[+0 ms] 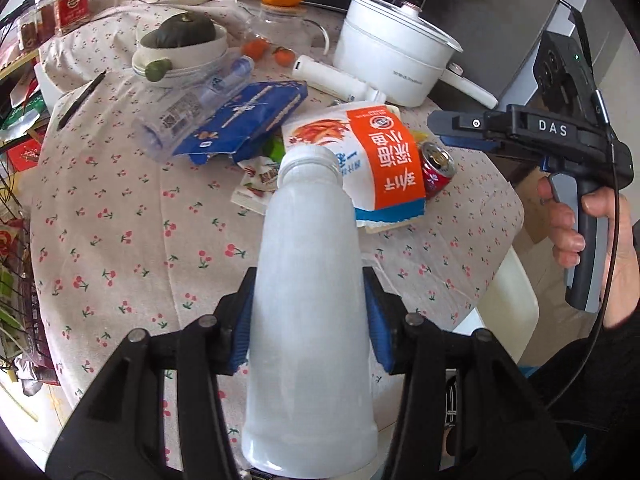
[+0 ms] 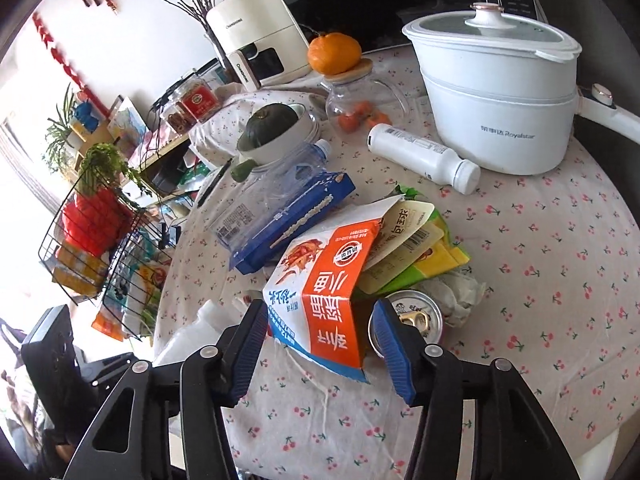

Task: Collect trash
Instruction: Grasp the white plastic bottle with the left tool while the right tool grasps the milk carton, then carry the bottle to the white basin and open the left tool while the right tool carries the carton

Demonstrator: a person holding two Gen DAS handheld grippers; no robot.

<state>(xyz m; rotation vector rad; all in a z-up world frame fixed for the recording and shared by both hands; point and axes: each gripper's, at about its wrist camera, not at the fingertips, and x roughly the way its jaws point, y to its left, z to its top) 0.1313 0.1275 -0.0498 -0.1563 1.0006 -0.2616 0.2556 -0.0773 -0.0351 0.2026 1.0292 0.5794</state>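
My left gripper [image 1: 308, 316] has its blue-padded fingers [image 1: 244, 332] clamped on the sides of a frosted white plastic bottle [image 1: 308, 320], capless, its open neck pointing away from me over the table [image 1: 120, 240] with the cherry-print cloth.

My right gripper [image 2: 324, 344] hangs with its fingers [image 2: 394, 354] spread apart and holding nothing. Between them lies the near end of a torn orange, white and blue snack bag [image 2: 332, 292], flat on the cloth; I cannot tell whether either pad touches it. Just beside the right pad is a red drink can [image 2: 412, 322], its pull-tab top facing me. In the left wrist view I see that same gripper [image 1: 448, 130] from the side, above the table's right edge, held by a bare hand [image 1: 576, 224].

The rest of the trash sits in a heap mid-table. Under the far end of the snack bag are yellow and green wrappers [image 2: 424, 248], with a crumpled white tissue [image 2: 460, 292] by the can. To the left is a flattened blue carton [image 2: 296, 220] with a crushed clear plastic bottle [image 2: 280, 184] lying across it. A white capped bottle [image 2: 424, 156] lies on its side against a white lidded electric pot [image 2: 496, 96].

Farther back stand a cream bowl holding a dark green squash [image 2: 276, 128], a glass teapot [image 2: 360, 100] with a large orange [image 2: 334, 52] on its lid, and a black pen [image 1: 82, 98] near the left edge.
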